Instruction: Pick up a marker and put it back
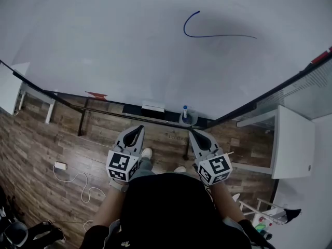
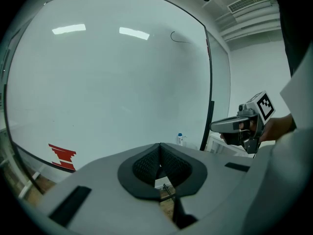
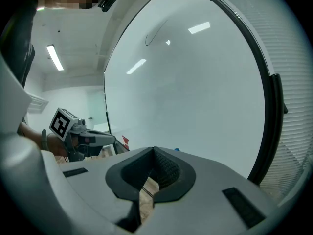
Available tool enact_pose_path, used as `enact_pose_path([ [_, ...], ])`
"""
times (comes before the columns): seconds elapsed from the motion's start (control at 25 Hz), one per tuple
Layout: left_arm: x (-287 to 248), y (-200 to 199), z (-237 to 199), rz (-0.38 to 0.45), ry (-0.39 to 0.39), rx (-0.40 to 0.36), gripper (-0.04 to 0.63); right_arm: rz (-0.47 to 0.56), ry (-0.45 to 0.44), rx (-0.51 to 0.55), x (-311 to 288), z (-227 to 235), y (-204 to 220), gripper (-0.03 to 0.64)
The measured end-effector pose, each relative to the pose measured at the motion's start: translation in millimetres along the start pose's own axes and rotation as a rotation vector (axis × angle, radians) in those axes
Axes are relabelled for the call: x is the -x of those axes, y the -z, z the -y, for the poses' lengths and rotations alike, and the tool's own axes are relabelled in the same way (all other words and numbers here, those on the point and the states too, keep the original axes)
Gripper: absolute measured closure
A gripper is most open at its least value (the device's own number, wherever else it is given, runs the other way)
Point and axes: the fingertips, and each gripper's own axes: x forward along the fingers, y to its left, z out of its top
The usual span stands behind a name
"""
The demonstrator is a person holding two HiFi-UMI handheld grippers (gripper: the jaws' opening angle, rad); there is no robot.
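Head view: marker (image 1: pixel 185 110) upright, long axis vertical, at the foot of the whiteboard (image 1: pixel 129 45), just ahead of the right gripper (image 1: pixel 191 132); farther off and to the right of the left gripper (image 1: pixel 140 128). Both jaws clenched tip to tip, empty. Left gripper view: white barrel, blue cap. Right gripper view: only a blue speck above the jaws.

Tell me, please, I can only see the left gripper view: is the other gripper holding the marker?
Observer: No. In the right gripper view, the right gripper is shut, with nothing in it.
Operator: What is the marker standing in? I can't see.
Observer: The head view shows the marker upright, blue cap up, in what looks like a dark holder at the whiteboard lower edge.
Operator: What colour is the squiggle up high?
Observer: Blue. The head view shows the drawn line clearly.
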Motion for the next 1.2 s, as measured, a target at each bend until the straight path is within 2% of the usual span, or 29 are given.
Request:
enact_pose_path([
  [0.8, 3, 1, 13, -0.01, 0.066, 0.002, 0.577, -0.022, 0.017, 0.006, 11, -7, 10, 0.589],
  [1.2, 0, 4, 10, -0.024, 0.067, -0.004, 0.577, -0.02, 0.031, -0.001, 10, -5, 10, 0.589],
])
